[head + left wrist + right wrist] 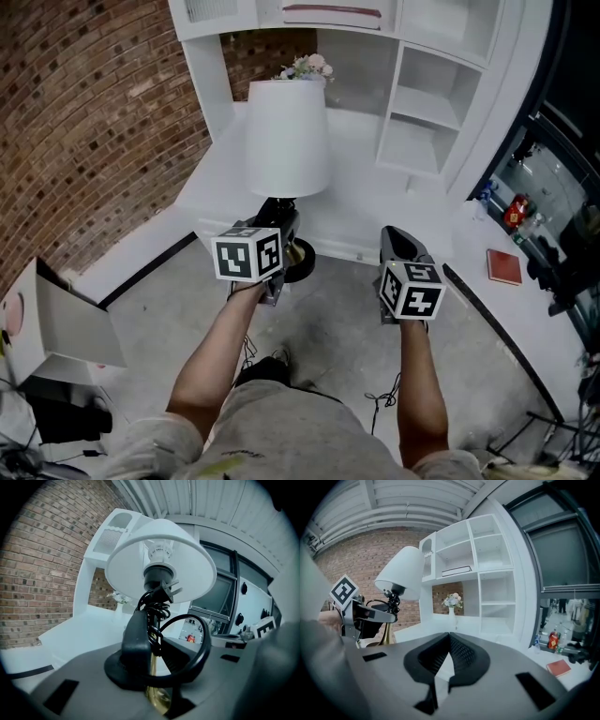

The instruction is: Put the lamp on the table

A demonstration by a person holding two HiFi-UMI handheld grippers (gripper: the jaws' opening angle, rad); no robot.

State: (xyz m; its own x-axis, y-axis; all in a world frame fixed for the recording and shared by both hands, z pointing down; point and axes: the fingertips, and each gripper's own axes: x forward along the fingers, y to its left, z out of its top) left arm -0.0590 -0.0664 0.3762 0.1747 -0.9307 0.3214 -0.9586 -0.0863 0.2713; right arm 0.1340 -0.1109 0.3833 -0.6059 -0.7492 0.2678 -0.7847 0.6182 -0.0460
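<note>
- Left gripper (157, 660) pinches the lamp (286, 141) by its brass stem, beside the bundled cord (187, 644). The lamp is upright, its base at the table (366, 202) edge.
- Right gripper (449, 639) is pressed together and empty.
- Keep the stem vertical and carry the base clear over the edge before lowering.
- Bare tabletop lies ahead, but the shelves (422, 103) and flowers (307, 67) behind limit the reach.

Matt white lamp shade (287, 139), glossy brass stem (157, 700), rough brick wall (84, 122), smooth table (375, 206).

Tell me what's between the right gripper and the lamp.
Nothing stands there. In the head view only bare white table edge and grey floor separate the right gripper from the lamp.
</note>
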